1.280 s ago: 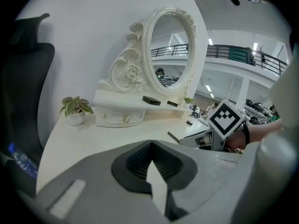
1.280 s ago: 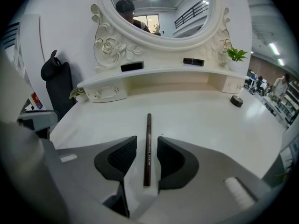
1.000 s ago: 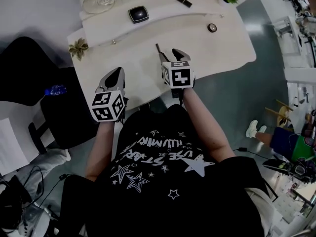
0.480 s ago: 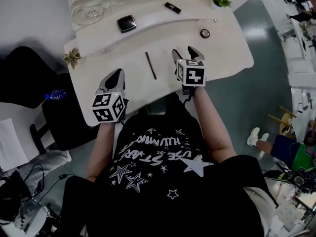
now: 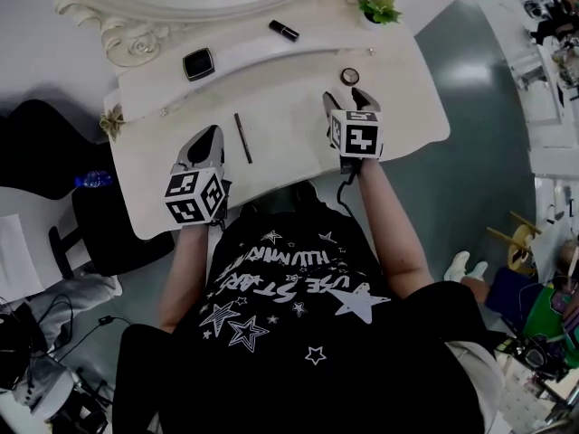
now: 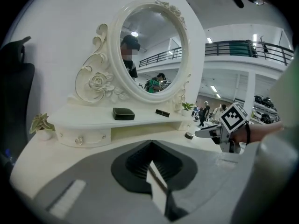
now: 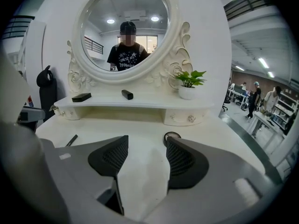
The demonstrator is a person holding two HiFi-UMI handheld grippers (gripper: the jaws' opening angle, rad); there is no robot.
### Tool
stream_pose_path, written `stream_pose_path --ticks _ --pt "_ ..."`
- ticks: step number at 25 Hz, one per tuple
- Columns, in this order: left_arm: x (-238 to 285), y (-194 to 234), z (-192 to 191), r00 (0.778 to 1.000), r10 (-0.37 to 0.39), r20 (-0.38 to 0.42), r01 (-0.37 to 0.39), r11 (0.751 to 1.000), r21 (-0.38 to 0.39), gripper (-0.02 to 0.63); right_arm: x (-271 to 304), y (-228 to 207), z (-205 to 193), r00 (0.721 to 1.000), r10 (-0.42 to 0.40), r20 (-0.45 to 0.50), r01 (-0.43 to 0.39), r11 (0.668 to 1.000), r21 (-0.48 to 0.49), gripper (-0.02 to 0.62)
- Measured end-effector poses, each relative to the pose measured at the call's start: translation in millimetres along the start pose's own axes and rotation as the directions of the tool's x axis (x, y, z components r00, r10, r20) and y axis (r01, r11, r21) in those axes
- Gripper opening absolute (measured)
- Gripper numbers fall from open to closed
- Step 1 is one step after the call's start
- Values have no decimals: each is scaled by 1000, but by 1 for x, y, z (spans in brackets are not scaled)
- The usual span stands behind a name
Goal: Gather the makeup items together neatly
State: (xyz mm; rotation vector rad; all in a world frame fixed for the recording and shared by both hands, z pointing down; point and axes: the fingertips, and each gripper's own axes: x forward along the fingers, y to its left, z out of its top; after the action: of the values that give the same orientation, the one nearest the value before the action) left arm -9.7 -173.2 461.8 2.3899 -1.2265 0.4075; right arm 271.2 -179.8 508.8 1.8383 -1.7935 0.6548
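Observation:
A black eyeliner pencil (image 5: 242,137) lies on the white vanity tabletop (image 5: 289,125) between my grippers. A small round jar (image 5: 349,76) sits on the tabletop just beyond my right gripper (image 5: 346,98), which is open; its jaws have just been opening and hold nothing. On the raised shelf are a black compact (image 5: 198,63) and a black lipstick (image 5: 283,31). My left gripper (image 5: 209,136) hovers over the near left of the table, shut and empty. In the right gripper view the jar (image 7: 172,136) stands at the right jaw's tip and the pencil (image 7: 71,140) lies far left.
An ornate oval mirror (image 7: 124,29) stands behind the shelf. A potted green plant (image 5: 378,11) is at the shelf's right end and a small pale plant (image 5: 112,123) at its left. A black chair (image 5: 45,143) stands left of the table. The table's front edge runs under my wrists.
My right gripper has let go of the pencil, which now lies on the tabletop, and has moved right to the round jar. The left gripper has shifted slightly forward.

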Motion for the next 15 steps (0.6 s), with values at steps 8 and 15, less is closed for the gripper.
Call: stream_pose_path --ticks 8,15 --pt "19 -31 1 998 59 9 -59 998 -5 2 22 -47 -3 999 29 -26 -30 999 -40 284" --pt "24 -42 -1 989 150 14 -149 988 -36 2 54 -61 -9 992 104 -77 -110 990 -84 295"
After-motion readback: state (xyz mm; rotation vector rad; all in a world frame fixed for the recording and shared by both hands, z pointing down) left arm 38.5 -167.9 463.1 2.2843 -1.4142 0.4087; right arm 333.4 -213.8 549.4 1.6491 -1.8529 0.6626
